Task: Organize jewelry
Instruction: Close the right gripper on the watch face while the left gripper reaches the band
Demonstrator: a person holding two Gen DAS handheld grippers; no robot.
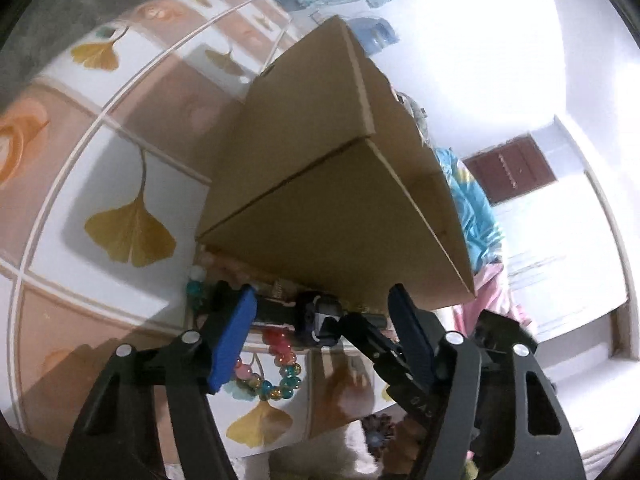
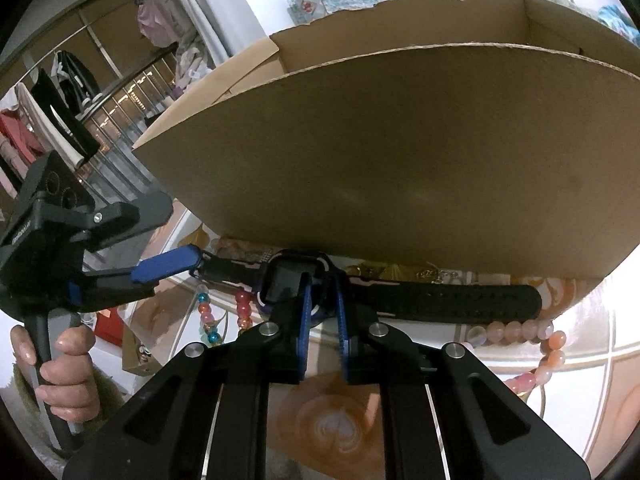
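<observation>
My left fingers (image 2: 192,264) stand apart, reaching in level from the left side of the right camera's view toward the buckle end of the watch (image 2: 286,280); one blue pad lies just at the tip of the strap, and nothing is pinched between them. From my left camera the watch (image 1: 320,316) sits ahead of and between the two blue pads, close under the lower edge of the cardboard box (image 1: 332,184). My left hand (image 2: 60,364) wraps the black grip, knuckles toward the lens, the tool tilted gently downward. In the middle, my right fingers (image 2: 320,312) are drawn nearly together and clamped on the watch's case edge just below its dark square face, pointing steeply down at the counter (image 2: 592,360). The black strap runs out right from the case, lying flat along the foot of the box. Around the watch lie beaded pieces: a bracelet of clear, red and teal beads (image 2: 208,320) left of my right fingers, and a strand of pale pink beads (image 2: 532,332) curving away under the strap's far end. A fine gold chain (image 2: 432,274) rests between strap and box. The box wall (image 2: 400,168) rises directly behind everything, closing off the space beyond the watch.
</observation>
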